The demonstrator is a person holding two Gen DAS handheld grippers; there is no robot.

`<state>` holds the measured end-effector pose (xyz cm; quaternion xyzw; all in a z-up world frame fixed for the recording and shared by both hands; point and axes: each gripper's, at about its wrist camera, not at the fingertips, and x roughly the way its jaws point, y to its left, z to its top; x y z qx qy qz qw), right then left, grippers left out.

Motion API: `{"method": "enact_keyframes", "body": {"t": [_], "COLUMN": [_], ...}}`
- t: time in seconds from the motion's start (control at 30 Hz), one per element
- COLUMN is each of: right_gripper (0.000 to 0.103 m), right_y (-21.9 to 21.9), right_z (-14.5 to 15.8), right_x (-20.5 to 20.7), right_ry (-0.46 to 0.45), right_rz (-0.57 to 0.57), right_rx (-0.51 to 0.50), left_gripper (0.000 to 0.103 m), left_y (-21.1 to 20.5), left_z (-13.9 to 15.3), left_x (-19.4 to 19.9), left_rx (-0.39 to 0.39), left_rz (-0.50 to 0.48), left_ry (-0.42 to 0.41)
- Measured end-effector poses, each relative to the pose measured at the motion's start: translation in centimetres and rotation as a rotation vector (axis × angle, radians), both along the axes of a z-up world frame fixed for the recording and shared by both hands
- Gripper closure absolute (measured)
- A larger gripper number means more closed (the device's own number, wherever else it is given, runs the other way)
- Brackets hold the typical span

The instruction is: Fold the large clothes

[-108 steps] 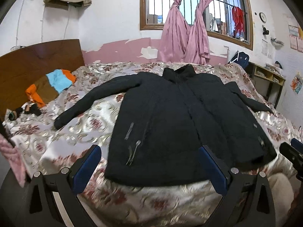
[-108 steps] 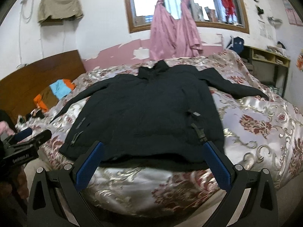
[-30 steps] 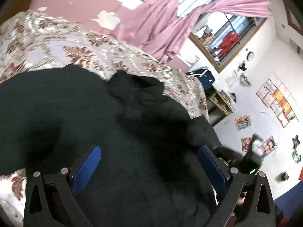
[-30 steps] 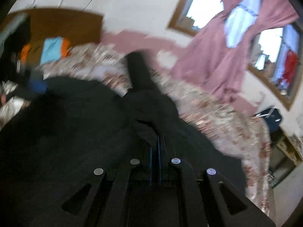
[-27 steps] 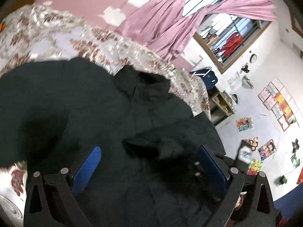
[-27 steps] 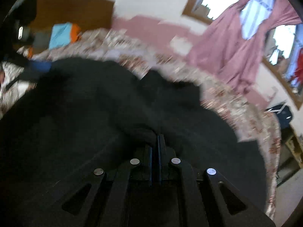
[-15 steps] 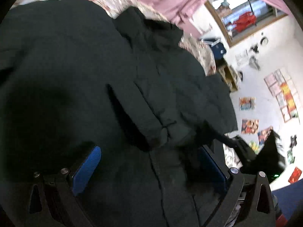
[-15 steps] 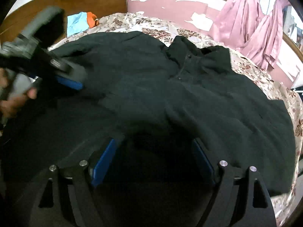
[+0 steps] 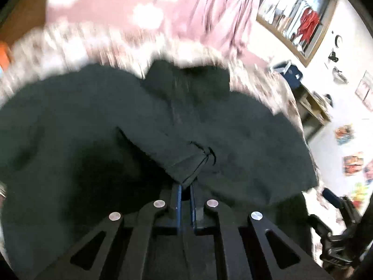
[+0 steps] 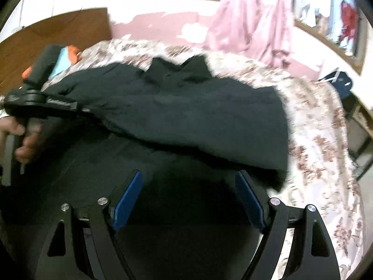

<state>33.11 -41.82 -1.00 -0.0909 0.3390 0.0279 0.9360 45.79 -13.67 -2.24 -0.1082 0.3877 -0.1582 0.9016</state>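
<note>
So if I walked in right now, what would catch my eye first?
A big dark padded jacket sprawled across the flowery satin bedspread, one sleeve cuff folded onto its front. The left gripper is shut on that cuff; the right gripper hovers open. Pink knotted curtains hang behind the bed.
</note>
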Motion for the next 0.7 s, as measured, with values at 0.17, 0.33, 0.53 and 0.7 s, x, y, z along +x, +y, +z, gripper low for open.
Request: {"method": "enact_keyframes", "body": {"t": [0.17, 0.33, 0.53, 0.7], "right_gripper": [0.026, 0.026, 0.026, 0.026], "right_y": [-1.1, 0.0, 5.1, 9.7], "right_z": [1.6, 2.2, -0.3, -4.7], "right_x": [3.3, 6.5, 11.8, 16.2], "right_ry": [-0.065, -0.078, 0.001, 0.176], "right_rz": [-0.1, -0.093, -0.011, 0.043], "right_rx": [0.013, 0.107, 0.155, 0.09], "left_gripper": [0.098, 0.099, 0.099, 0.099], "left_y": [2.5, 5.3, 8.0, 8.6], "left_z": [5.9, 7.1, 2.3, -1.8], "left_x": [-2.2, -3.3, -1.9, -1.0], "left_rx": [0.035, 0.134, 0.216, 0.27], "left_rz": [0.059, 0.104, 0.145, 0.12], "left_ry": [-0.22, -0.269, -0.122, -0.049]}}
